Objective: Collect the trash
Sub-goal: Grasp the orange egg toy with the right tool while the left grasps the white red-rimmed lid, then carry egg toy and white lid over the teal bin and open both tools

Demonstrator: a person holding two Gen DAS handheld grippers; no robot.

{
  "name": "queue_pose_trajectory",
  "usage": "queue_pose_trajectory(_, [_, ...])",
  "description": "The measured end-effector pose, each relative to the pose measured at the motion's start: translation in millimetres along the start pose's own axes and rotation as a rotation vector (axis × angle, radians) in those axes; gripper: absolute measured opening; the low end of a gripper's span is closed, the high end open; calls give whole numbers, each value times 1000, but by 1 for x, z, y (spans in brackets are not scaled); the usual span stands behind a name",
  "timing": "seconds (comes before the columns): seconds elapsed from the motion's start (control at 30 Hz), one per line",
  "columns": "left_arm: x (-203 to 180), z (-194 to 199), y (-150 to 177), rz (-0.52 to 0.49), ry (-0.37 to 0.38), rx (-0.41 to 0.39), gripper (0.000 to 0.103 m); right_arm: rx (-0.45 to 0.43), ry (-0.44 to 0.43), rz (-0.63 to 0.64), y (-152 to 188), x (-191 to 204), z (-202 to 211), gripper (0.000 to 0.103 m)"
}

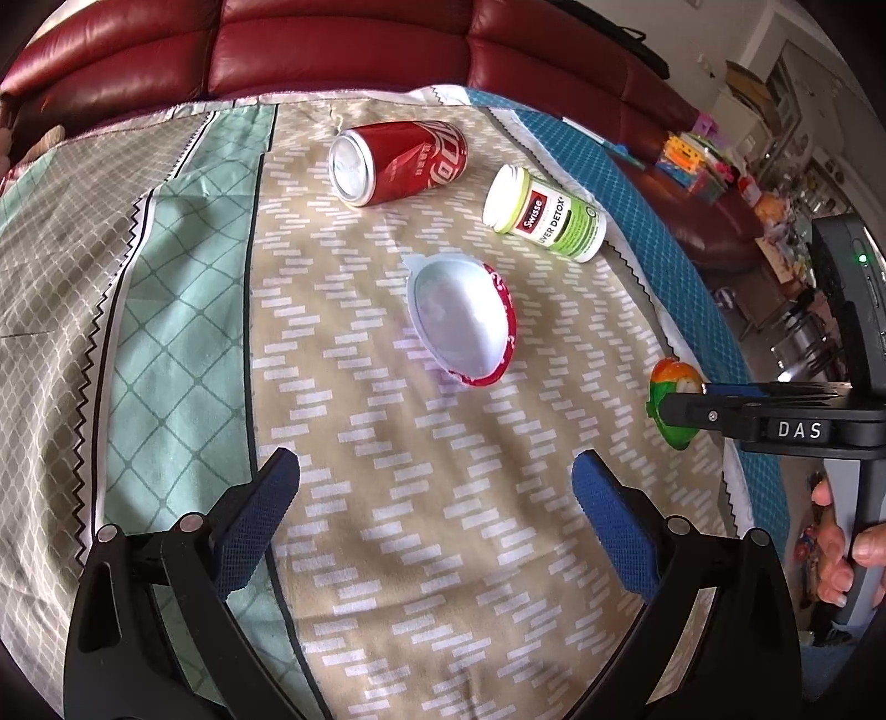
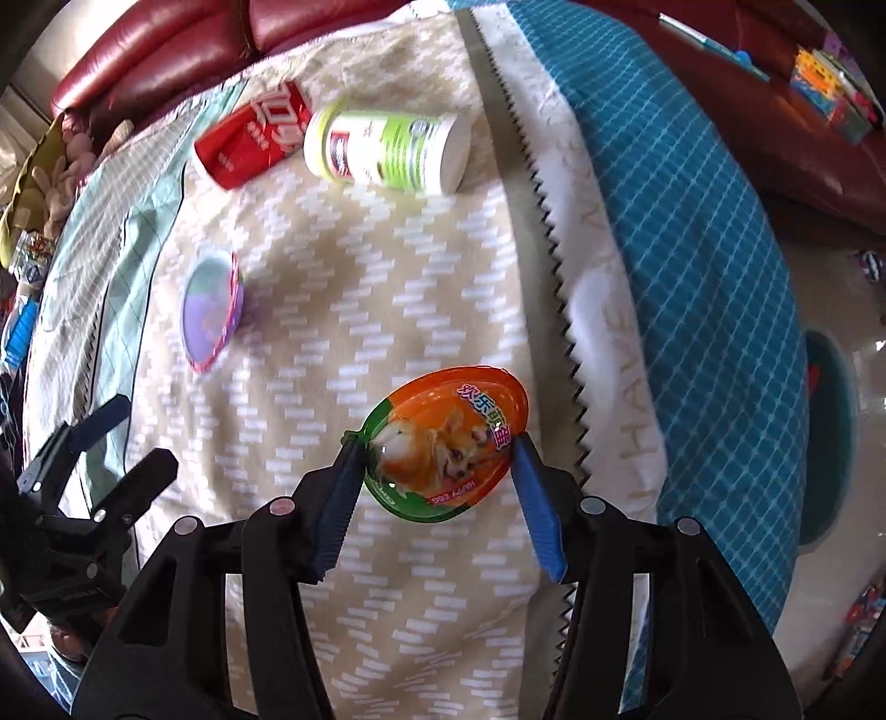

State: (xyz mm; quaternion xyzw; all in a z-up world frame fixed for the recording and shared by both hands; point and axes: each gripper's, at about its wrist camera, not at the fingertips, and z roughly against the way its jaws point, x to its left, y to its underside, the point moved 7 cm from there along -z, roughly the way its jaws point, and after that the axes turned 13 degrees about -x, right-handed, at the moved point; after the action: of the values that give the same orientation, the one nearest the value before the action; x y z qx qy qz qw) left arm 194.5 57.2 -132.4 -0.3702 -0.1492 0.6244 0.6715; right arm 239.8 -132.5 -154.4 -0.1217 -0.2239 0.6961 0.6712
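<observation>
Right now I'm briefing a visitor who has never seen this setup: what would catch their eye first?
Probably the orange and green egg-shaped package, framed between the blue pads of the right claw near the cloth's zigzag edge. Next, the red can lying on its side at the far end, beside the white and green bottle.

A home living room. A red leather sofa [image 1: 343, 50] stands behind the patterned cloth [image 1: 443, 498]. Colourful toys [image 1: 698, 160] clutter its far end.
</observation>
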Motion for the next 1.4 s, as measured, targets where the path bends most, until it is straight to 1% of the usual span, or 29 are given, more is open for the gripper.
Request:
queue_pose_trajectory(0.13, [-5, -12, -16, 36, 6, -2, 99, -20, -7, -22, -22, -6, 0, 52])
queue_pose_trajectory(0.2, [-10, -19, -24, 27, -8, -2, 99, -30, -3, -30, -30, -13, -2, 52])
queue_pose_trajectory(0.27, [-15, -27, -29, 8, -25, 5, 95, -31, -8, -44, -35, -22, -4, 52])
queue_pose_trajectory(0.37, [-20, -43, -34, -11, -65, 30, 81, -30, -19, -52, -34, -30, -6, 52])
queue_pose_trajectory(0.47, [-22, -58, -33, -12, -95, 57, 61, -28, -36, -62, -36, -35, -8, 52])
queue_pose_trajectory(0.5, [-21, -61, -32, -15, -108, 64, 49, -30, -38, -64, -35, -35, -8, 52])
queue_pose_trajectory(0.57, [-23, -60, -32, -24, -125, 44, 49, -33, -47, -72, -35, -41, -8, 52])
queue_pose_trajectory(0.7, [-36, -54, -34, -47, -132, 28, 48, -28, -61, -89, -27, -65, 4, 52])
queue_pose_trajectory(0.93, [-78, -43, -36, -94, -88, 13, 48, -71, -74, -119, -24, -96, 29, 52])
queue_pose_trajectory(1.03, [-105, -41, -36, -123, -49, 9, 49, -120, -76, -157, -24, -117, 46, 52])
queue_pose_trajectory(1.07, [-116, -40, -36, -131, -31, 7, 49, -144, -66, -168, -23, -128, 54, 52])
queue_pose_trajectory(1.17, [-147, -43, -35, -159, 17, 9, 49, -177, -48, -211, -19, -157, 70, 52])
queue_pose_trajectory(1.27, [-186, -48, -33, -200, 70, 17, 49, -216, -16, -274, -12, -199, 89, 52])
queue_pose_trajectory(1.3, [-199, -51, -32, -214, 88, 21, 49, -238, 9, -296, -8, -219, 99, 52])
queue_pose_trajectory(1.4, [-236, -59, -27, -251, 143, 33, 49, -268, 47, -353, 4, -263, 113, 52])
